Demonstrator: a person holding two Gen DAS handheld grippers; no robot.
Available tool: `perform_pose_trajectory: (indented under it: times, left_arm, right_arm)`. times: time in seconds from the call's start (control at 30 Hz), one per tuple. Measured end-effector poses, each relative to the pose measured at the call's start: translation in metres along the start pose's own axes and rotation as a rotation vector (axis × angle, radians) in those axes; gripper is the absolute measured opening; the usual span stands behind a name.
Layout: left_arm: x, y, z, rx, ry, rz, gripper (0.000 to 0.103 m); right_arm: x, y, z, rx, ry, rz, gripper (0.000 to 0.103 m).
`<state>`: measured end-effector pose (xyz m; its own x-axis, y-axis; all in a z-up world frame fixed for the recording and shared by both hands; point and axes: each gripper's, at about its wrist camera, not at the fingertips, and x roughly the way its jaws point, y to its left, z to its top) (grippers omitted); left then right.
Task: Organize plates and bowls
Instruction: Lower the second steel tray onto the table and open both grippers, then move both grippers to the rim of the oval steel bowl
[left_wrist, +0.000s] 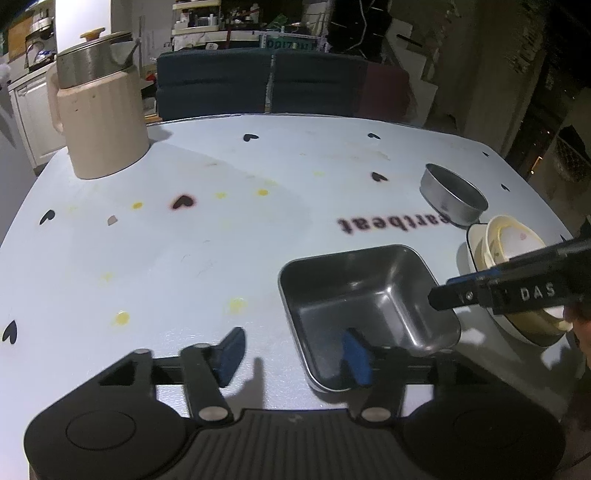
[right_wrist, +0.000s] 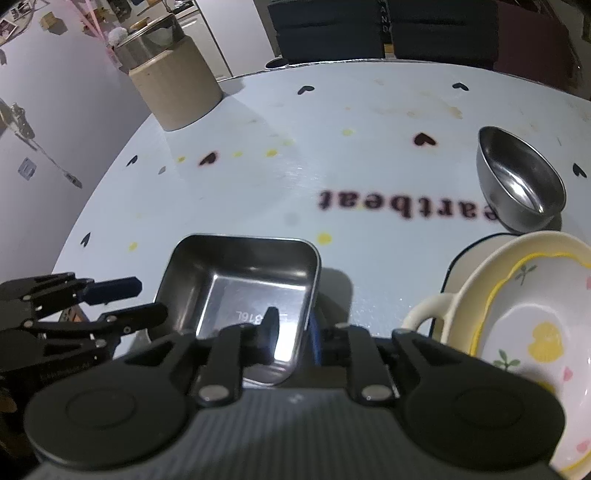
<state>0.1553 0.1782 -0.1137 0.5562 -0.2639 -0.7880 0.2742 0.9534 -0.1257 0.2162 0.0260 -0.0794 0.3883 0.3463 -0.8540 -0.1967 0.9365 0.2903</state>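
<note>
A square steel tray (left_wrist: 369, 295) (right_wrist: 243, 273) rests on the white heart-print table (left_wrist: 166, 251). My left gripper (left_wrist: 294, 356) stands wide open astride the tray's near-left wall, one blue finger inside and one on the table outside. My right gripper (right_wrist: 291, 328) is open a little around the tray's right wall, with a narrow gap showing; its dark finger (left_wrist: 443, 295) also shows in the left wrist view. To the right, a cream flower-print bowl (right_wrist: 517, 314) (left_wrist: 509, 243) sits stacked in a dark-rimmed white dish (right_wrist: 458, 262). A round steel bowl (right_wrist: 521, 184) (left_wrist: 452, 199) stands behind them.
A cream kettle with a steel lid (left_wrist: 103, 122) (right_wrist: 173, 85) stands at the table's far left corner. Dark chairs (left_wrist: 258, 85) line the far edge. The left gripper's linkage (right_wrist: 110, 295) lies left of the tray.
</note>
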Motion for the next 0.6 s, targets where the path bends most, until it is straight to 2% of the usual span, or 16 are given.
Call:
perform_pose_trajectory:
  times: [0.07, 0.13, 0.37, 0.6]
  left_arm:
    - [-0.001, 0.002, 0.002, -0.012, -0.001, 0.000, 0.072]
    - [-0.003, 0.003, 0.004, -0.020, -0.002, 0.003, 0.075]
    - [-0.007, 0.003, 0.007, -0.029, 0.002, 0.015, 0.088]
    - [-0.013, 0.005, 0.013, -0.051, -0.003, 0.042, 0.100]
  right_arm:
    - [-0.001, 0.001, -0.001, -0.009, -0.004, 0.001, 0.034]
    - [-0.003, 0.003, -0.002, -0.022, -0.010, -0.004, 0.041]
    - [-0.008, 0.005, -0.005, -0.049, -0.035, -0.019, 0.059]
    - [-0.021, 0.002, -0.008, -0.078, -0.088, -0.038, 0.085]
